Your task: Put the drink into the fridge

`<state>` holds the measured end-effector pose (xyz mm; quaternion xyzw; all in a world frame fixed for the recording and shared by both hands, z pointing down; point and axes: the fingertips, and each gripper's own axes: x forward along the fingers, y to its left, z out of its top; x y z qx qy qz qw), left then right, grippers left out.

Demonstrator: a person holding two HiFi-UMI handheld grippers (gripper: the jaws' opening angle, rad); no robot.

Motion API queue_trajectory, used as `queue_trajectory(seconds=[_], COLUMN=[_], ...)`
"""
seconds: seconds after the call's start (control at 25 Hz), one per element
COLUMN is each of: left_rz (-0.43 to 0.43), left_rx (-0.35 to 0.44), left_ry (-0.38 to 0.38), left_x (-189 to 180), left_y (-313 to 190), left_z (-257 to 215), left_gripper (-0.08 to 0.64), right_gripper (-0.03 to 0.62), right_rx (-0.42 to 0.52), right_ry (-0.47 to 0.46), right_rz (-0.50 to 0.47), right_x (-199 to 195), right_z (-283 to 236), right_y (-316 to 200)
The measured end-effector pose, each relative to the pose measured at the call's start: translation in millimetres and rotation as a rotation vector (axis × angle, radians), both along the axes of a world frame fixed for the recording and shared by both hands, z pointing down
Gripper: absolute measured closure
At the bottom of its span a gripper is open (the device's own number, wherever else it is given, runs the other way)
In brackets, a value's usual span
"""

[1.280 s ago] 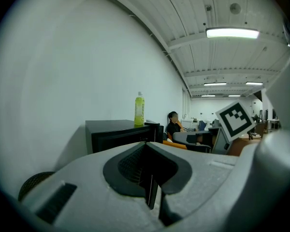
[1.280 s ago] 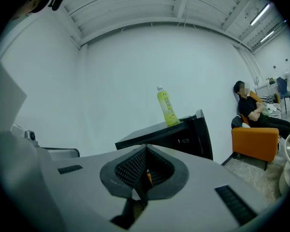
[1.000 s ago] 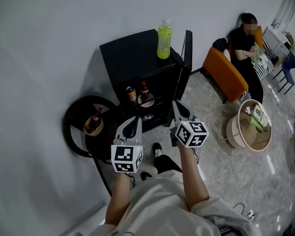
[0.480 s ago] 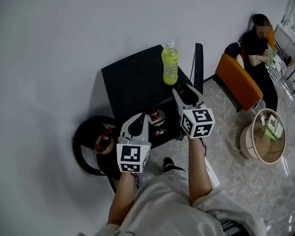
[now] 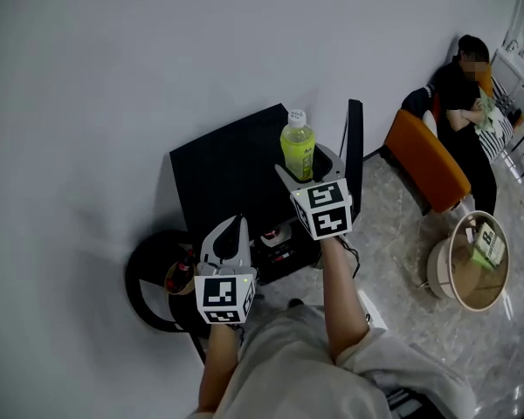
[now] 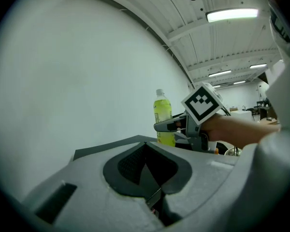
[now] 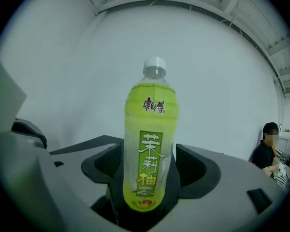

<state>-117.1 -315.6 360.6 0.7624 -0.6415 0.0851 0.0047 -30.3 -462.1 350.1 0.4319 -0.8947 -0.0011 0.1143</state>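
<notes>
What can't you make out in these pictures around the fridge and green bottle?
Fridge interior: head view, mostly hidden behind the right gripper and arm; drinks inside can't be counted.
Green bottle, base: head view, covered by that gripper, whose fingers have just been opening either side of it.
Round tub contents: head view, too small.

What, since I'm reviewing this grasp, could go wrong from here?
1. The right gripper, whose jaws have just been opening, straddles the green bottle without gripping; a further push could topple it.
2. It stands near a corner of the fridge top, so it might fall off.
</notes>
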Motion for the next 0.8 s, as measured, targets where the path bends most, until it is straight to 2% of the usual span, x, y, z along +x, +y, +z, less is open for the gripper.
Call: queue_trajectory(seconds=[0.2,0.36,0.48,0.6,0.8], left_rz=[-0.005,0.015,0.022,0.056,0.125], left_rx=[-0.011,-0.020,-0.030,-0.033,-0.062], left_ry=[0.008,0.008,0.021,0.066,0.106], left_x=[2.1,1.3,2.1,19.5,51.7], left_y=[5.8,7.0,15.1,23.0,42.0], left_z=[3.9,4.1,8.4,17.3,34.7], left_gripper=[0.551,0.549,0.550,0.551,0.550], right_gripper=[0.282,0.284,0.284,0.285,0.285], right_rx=[-0.014,0.009,0.011,0.018,0.040], right_ry=[0.013,-0.054,-0.109,-0.146,-0.122], right_rz=[0.009,0.022,-0.010,-0.036,-0.005], right_x=[-9.7,-3.7,-4.4,8.5,36.9], right_z=[4.0,-5.4,-7.1,-9.0,-6.1], right_y=[-5.1,-2.1,16.4,43.8,80.5])
